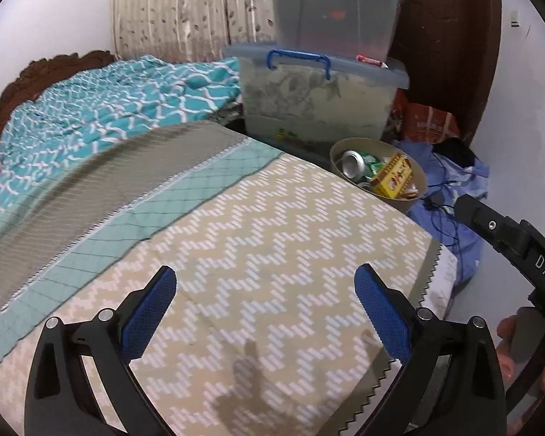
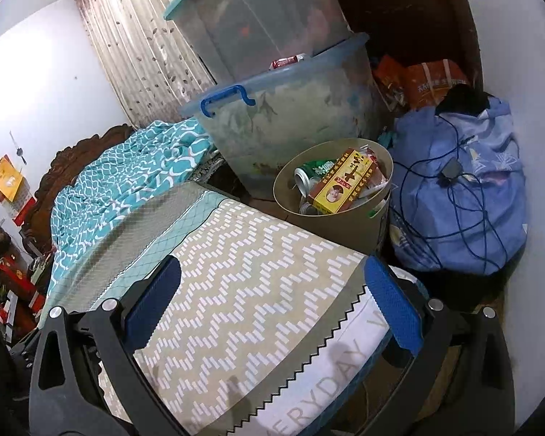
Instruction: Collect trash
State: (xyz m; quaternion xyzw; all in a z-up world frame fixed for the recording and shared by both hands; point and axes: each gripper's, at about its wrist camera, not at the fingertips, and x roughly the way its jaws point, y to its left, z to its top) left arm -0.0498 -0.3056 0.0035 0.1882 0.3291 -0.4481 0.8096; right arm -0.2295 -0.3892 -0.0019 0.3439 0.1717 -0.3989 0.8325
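Your left gripper and right gripper both hang spread and empty over the bed, the full trash bin beyond.

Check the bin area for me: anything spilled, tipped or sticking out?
Nothing spilled. The bin stands upright beside the bed, but it looks nearly full: the yellow box lies slanted on top of the cans, near the rim. Both grippers are open and empty.
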